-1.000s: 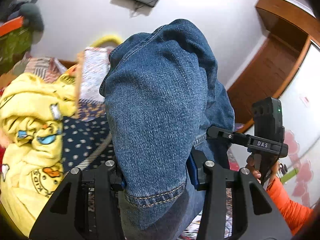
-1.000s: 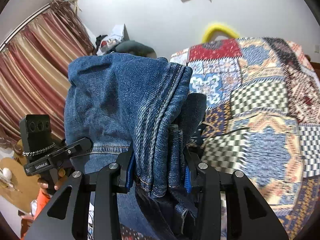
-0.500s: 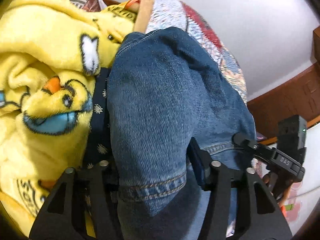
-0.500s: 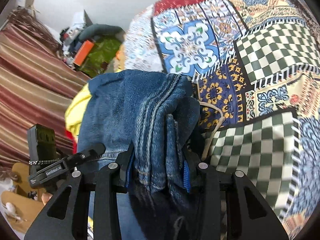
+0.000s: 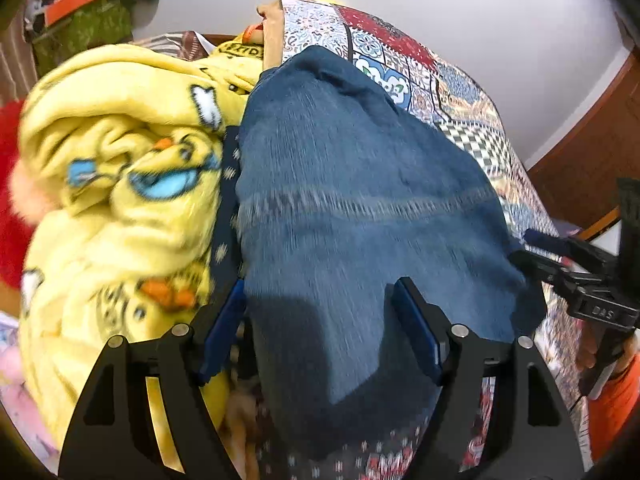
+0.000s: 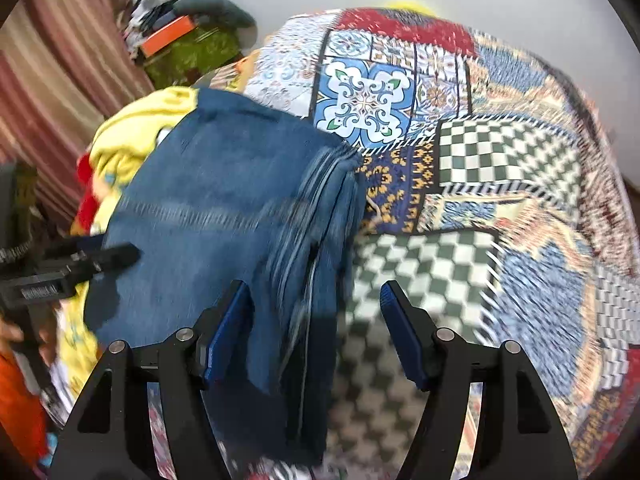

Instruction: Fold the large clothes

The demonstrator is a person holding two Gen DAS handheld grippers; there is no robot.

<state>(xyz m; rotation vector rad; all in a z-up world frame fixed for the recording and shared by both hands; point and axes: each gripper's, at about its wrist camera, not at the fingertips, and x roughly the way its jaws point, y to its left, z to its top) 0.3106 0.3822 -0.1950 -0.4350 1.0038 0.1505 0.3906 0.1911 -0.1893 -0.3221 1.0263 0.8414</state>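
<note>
Folded blue jeans (image 5: pixel 360 208) lie on the patchwork quilt (image 5: pixel 460 120), blurred by motion. My left gripper (image 5: pixel 320 284) points steeply down over their near end. Its jaws are opening, the denim lies between them and the blue pads (image 5: pixel 224 324) stand clear of it. In the right wrist view the jeans (image 6: pixel 208 208) show a stacked seam edge (image 6: pixel 320 216). My right gripper (image 6: pixel 314 285) straddles that edge. Its jaws are opening too, with a wide gap at the right pad (image 6: pixel 400 336). Each view shows the other gripper at its side, the right gripper (image 5: pixel 580 280) and the left gripper (image 6: pixel 80 260).
A bunched yellow cartoon blanket (image 5: pixel 120 168) presses against the jeans' left side, with red fabric (image 5: pixel 10 200) beyond it. The quilt (image 6: pixel 500 168) stretches to the right. A green bag with an orange box (image 6: pixel 180 40) and a striped curtain (image 6: pixel 60 60) stand behind. An orange sleeve (image 5: pixel 612 400) shows.
Both grippers have dropped and tipped downward, carrying the jeans from mid-air onto the quilt. Both pairs of jaws have spread off the denim they were clamping.
</note>
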